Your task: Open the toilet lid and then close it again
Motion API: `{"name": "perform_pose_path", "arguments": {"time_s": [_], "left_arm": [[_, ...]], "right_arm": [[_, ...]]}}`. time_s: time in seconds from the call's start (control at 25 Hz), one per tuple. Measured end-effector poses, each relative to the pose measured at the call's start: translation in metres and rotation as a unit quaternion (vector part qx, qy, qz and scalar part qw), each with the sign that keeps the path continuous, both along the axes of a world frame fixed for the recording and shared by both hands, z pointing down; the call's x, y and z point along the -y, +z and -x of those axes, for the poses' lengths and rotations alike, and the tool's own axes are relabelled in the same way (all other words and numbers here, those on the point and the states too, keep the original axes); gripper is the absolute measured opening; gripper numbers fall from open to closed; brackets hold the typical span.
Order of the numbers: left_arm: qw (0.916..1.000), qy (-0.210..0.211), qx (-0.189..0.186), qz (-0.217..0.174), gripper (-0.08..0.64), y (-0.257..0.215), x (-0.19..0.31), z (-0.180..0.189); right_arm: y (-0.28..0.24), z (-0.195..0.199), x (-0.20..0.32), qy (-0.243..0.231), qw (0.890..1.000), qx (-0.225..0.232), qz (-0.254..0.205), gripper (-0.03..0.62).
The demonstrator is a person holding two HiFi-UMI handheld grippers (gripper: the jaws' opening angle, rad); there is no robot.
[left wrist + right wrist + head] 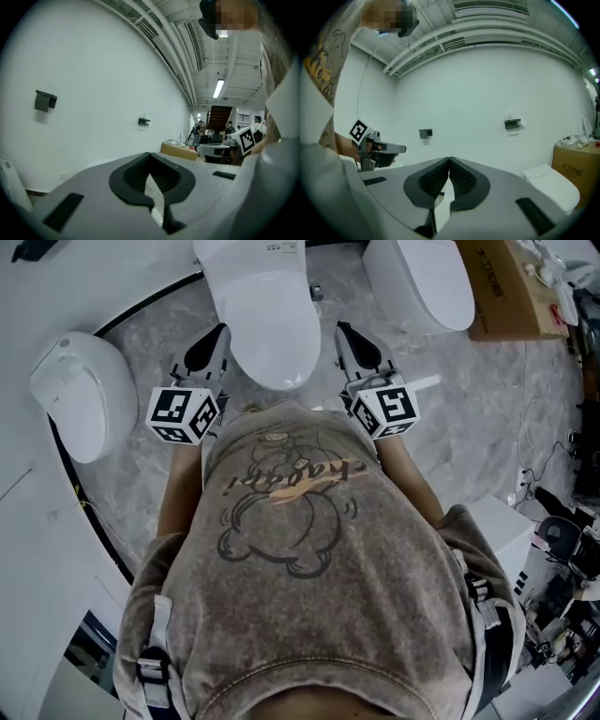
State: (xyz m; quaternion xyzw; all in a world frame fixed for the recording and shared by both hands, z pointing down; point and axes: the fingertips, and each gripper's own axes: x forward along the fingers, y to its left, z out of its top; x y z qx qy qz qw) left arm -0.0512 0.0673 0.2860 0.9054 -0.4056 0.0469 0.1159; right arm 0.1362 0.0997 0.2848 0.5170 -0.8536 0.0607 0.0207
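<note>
The white toilet (265, 320) stands straight ahead of me in the head view, its lid (272, 343) lying down over the bowl. My left gripper (217, 334) hovers beside the bowl's left side and my right gripper (345, 332) beside its right side; neither touches it. In the left gripper view the left gripper (150, 154) has its jaws shut with nothing between them, aimed about level at a white wall. The right gripper (449, 159) is likewise shut and empty, facing the wall. From the gripper views the toilet is hidden.
A second toilet (82, 390) sits at the left and a third (422, 277) at the upper right, next to a cardboard box (516, 287). Cables and gear (562, 549) crowd the right edge. Dark brackets (512, 123) hang on the wall. People stand far off (211, 131).
</note>
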Motion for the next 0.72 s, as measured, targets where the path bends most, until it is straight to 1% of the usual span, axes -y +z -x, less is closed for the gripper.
{"name": "perform_pose_path", "arguments": {"time_s": [0.12, 0.24, 0.4, 0.72], "left_arm": [[0.9999, -0.007, -0.004, -0.012, 0.009, 0.003, 0.001, -0.001], [0.9997, -0.013, -0.004, -0.018, 0.009, 0.011, 0.005, 0.001], [0.9994, -0.028, 0.000, -0.023, 0.009, 0.013, 0.004, 0.005], [0.9995, -0.029, -0.005, -0.010, 0.009, 0.013, -0.004, 0.005]], "right_arm": [[0.007, -0.004, 0.003, 0.007, 1.000, -0.002, 0.000, 0.028], [0.014, 0.001, 0.007, 0.004, 1.000, -0.004, 0.002, 0.028], [0.015, 0.001, 0.006, 0.007, 1.000, 0.007, 0.001, 0.028], [0.014, -0.003, 0.001, 0.012, 1.000, 0.009, -0.001, 0.028]]}}
